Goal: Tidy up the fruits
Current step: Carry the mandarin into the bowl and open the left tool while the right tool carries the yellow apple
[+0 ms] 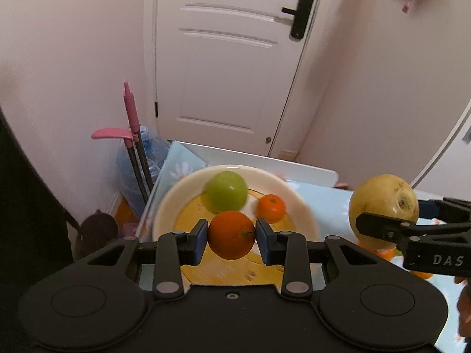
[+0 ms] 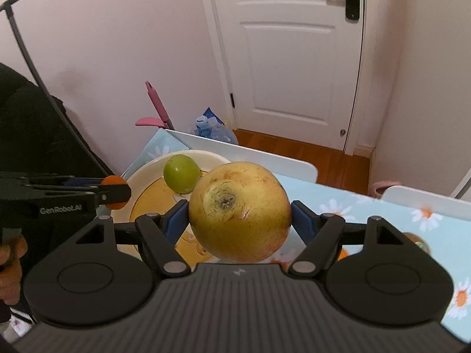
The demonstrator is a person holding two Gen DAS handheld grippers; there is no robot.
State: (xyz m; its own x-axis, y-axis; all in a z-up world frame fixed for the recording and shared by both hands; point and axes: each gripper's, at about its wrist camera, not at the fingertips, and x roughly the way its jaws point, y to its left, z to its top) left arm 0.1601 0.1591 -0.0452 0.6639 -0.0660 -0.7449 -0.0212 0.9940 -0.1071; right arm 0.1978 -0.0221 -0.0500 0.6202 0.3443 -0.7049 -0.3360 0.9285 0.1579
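Pale pink walls and a white panelled door (image 1: 223, 58) with a black handle fill the upper half of both views, and a table (image 2: 368, 206) under a light-blue daisy-print cloth runs across the lower right. On the cloth at the lower centre of the left wrist view sits a cream plate (image 1: 294, 197) with a yellow centre, holding 2 fruits: a green apple (image 1: 226, 191) toward its far side and a small tangerine (image 1: 270, 208) just right of it.

At the lower centre of that view the left gripper (image 1: 231, 236) is clenched on an orange (image 1: 231, 234), its 2 blue pads pressed against the fruit's left and right sides, held above the near part of the plate.

At the centre of the right wrist view the right gripper (image 2: 239, 216) grasps a large yellow pear (image 2: 239, 211), stem end facing the camera, over the cloth just right of the plate. In the left wrist view this pear shows at the right edge, well apart from the orange.

A pink-handled broom and dustpan (image 1: 131, 117) lean against the wall left of the table, beside a blue water jug (image 1: 153, 150).
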